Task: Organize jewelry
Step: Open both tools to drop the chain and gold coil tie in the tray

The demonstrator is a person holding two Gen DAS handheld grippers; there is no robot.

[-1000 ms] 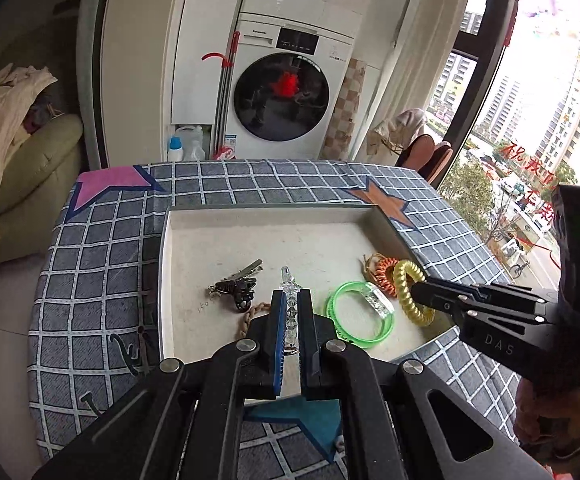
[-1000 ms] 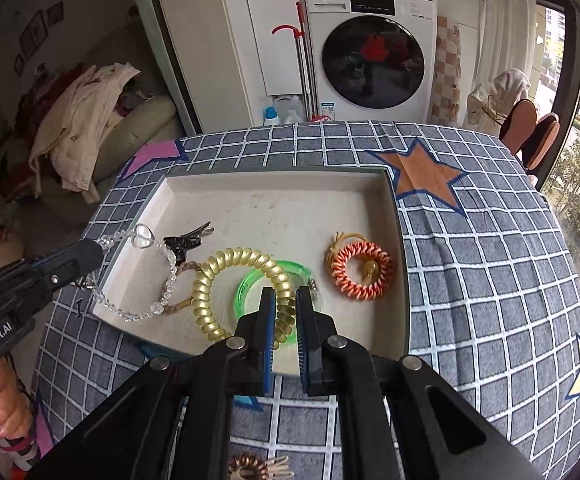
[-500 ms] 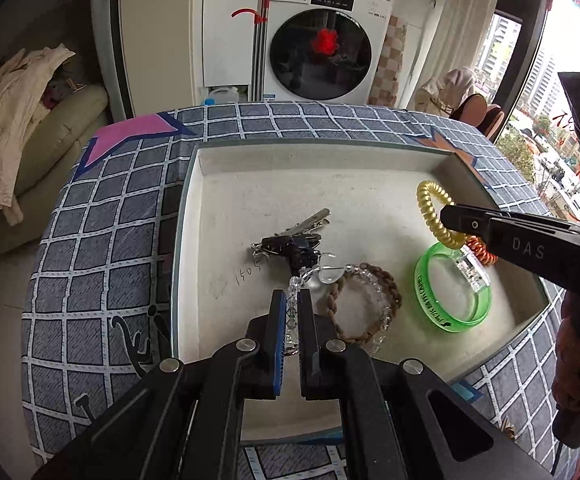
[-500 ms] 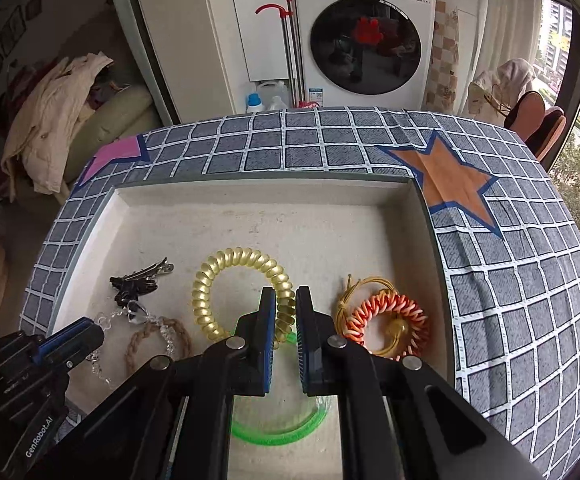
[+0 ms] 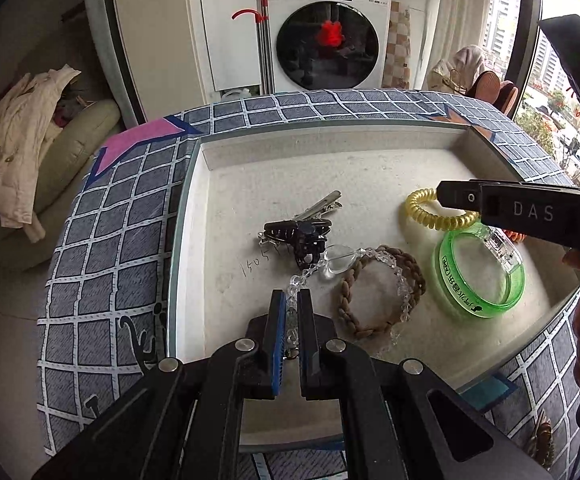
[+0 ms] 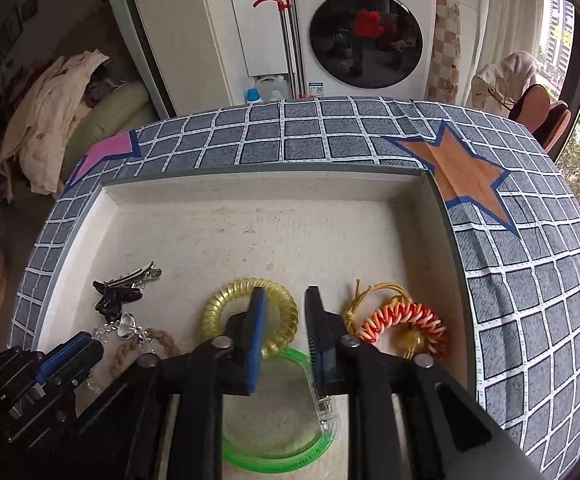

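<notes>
My left gripper [image 5: 289,300] is closed on the near end of a clear crystal-bead bracelet [image 5: 370,264], its blue-padded fingers [image 5: 277,320] nearly together with only the beads between them; the rest of the strand trails forward onto the floor of the shallow off-white rectangular tray [image 5: 249,168], draped across a brown braided cord bracelet [image 5: 382,292] and reaching a large clear bead just beside a cluster of black and silver metal hair clips [image 5: 302,228]. My right gripper [image 6: 285,308] stands parted, with a clear gap between its two fingers, and grips nothing; its left finger sits over a translucent yellow spiral coil hair tie [image 6: 225,308] that lies on the tray floor, though from this angle I cannot tell whether the pad still touches the coil. Directly beneath that gripper lies a bright green translucent plastic bangle with a clear clasp [image 6: 273,456], its far edge tucked under the yellow coil. To the right of it, near the tray's right wall, rests an orange-and-white spiral hair tie with a thin gold elastic loop [image 6: 402,320]. The tray sits on a table covered by a blue-grey checked cloth with star patches [image 6: 530,280].
</notes>
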